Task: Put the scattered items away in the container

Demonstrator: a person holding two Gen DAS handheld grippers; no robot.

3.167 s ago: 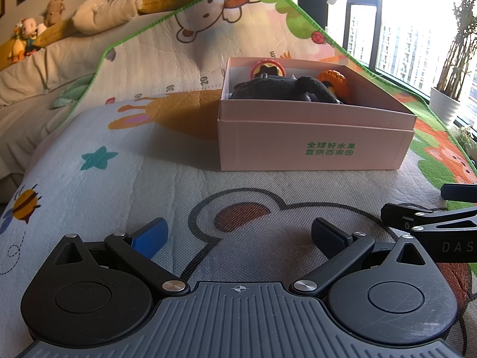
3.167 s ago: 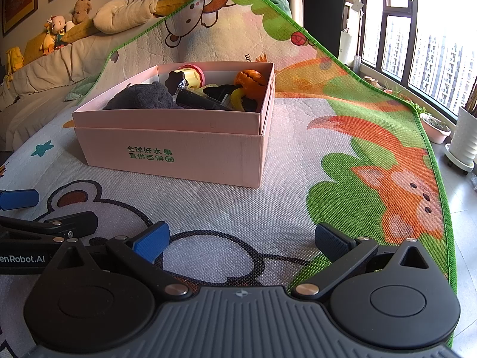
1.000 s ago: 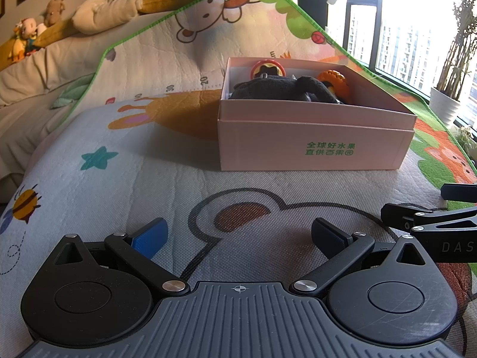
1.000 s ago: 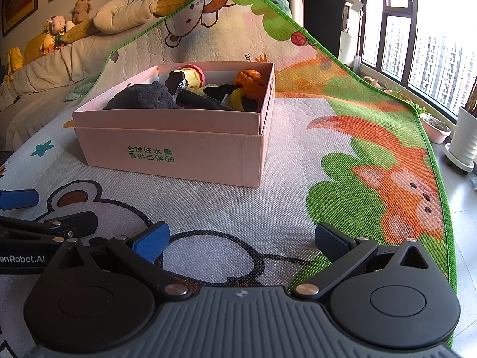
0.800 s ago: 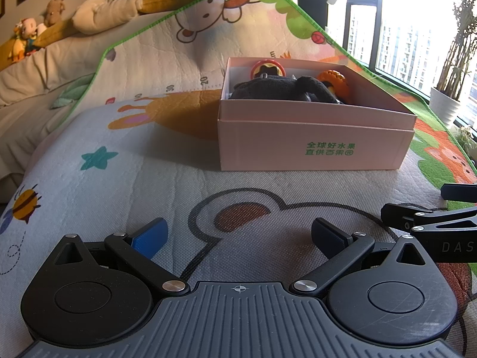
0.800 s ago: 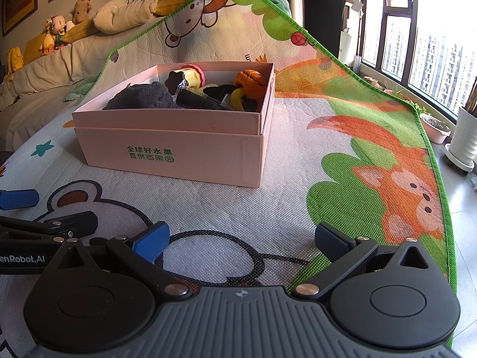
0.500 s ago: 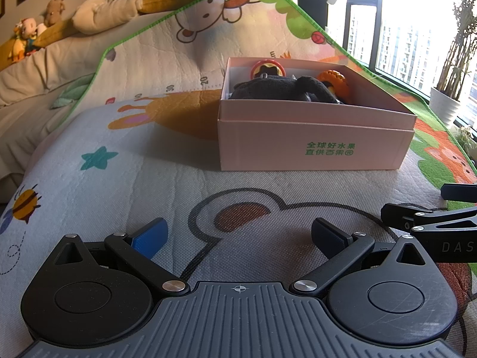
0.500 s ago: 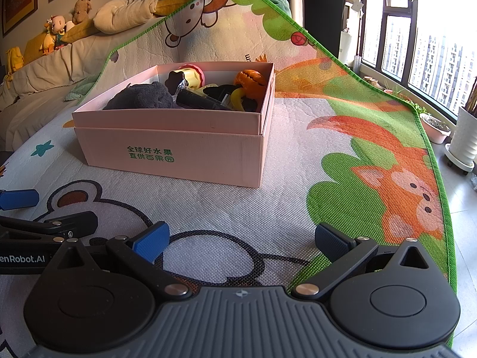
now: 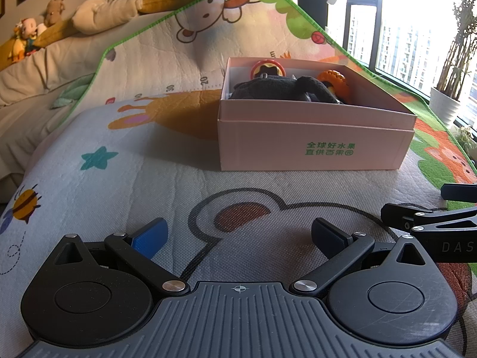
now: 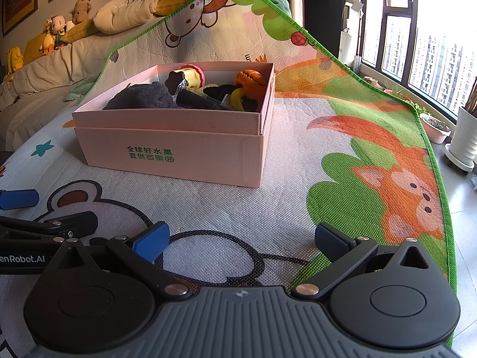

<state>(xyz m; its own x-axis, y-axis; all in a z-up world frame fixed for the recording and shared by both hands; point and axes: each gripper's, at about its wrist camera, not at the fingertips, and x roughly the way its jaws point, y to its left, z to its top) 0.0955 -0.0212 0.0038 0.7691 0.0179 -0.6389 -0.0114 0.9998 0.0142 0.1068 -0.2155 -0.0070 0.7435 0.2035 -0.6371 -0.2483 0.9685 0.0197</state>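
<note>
A pink cardboard box (image 9: 313, 146) with green print stands on the play mat; it also shows in the right wrist view (image 10: 179, 152). Inside lie a dark grey cloth (image 10: 140, 98), an orange toy (image 10: 250, 80), a yellow and red toy (image 10: 190, 79) and other small items. My left gripper (image 9: 238, 235) is open and empty, low over the mat in front of the box. My right gripper (image 10: 241, 238) is open and empty, beside it to the right. Each gripper's fingers show at the edge of the other's view.
The cartoon play mat (image 10: 357, 149) lies over a sofa and rises behind the box. Plush toys (image 10: 56, 29) and cushions sit on the sofa back at left. Windows and a white plant pot (image 10: 465, 143) are at right, past the mat's green edge.
</note>
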